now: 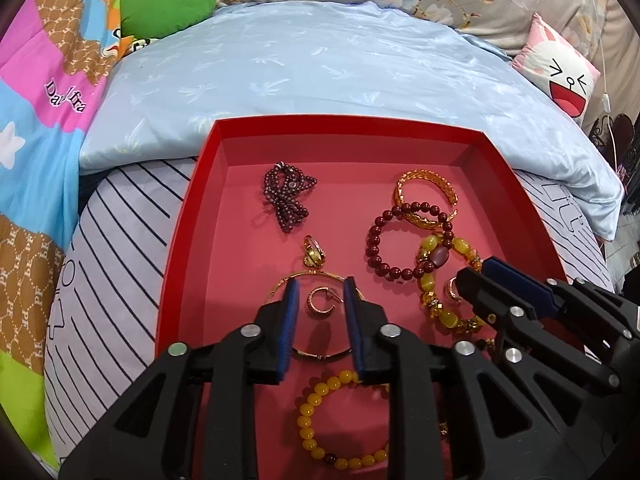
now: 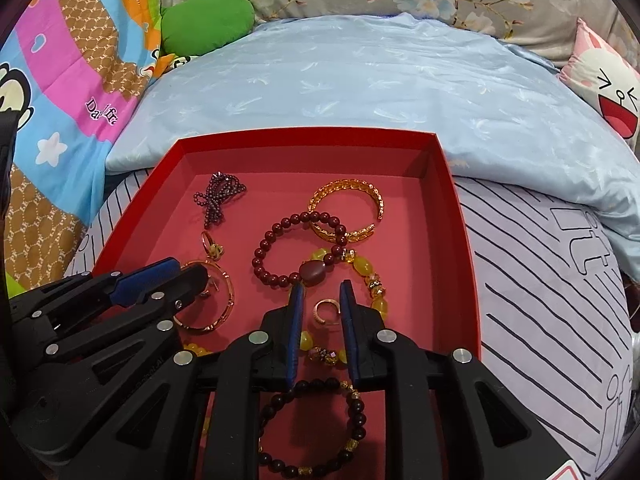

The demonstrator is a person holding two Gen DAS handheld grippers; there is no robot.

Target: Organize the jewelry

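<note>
A red tray [image 1: 188,216] [image 2: 466,240] on the bed holds the jewelry. My left gripper [image 1: 321,284] is open low over it, its pads on either side of a small gold hoop earring [image 1: 318,301] that lies inside a thin gold bangle [image 1: 276,292]. My right gripper [image 2: 322,286] is open around a second small gold earring [image 2: 325,311]. Further in lie a dark bead necklace [image 1: 286,196], a gold ring [image 1: 314,254], a red bead bracelet [image 1: 390,240], a gold cuff [image 1: 424,196], a yellow stone bracelet [image 1: 440,280]. A yellow bead bracelet [image 1: 312,428] and a dark bead bracelet [image 2: 352,432] lie near.
The tray sits on a striped lilac sheet [image 1: 120,264]. A pale blue quilt [image 1: 320,68] lies behind it. A colourful blanket [image 1: 36,128] and green cushion [image 1: 168,4] are at left, a pink cartoon pillow [image 1: 560,68] at right.
</note>
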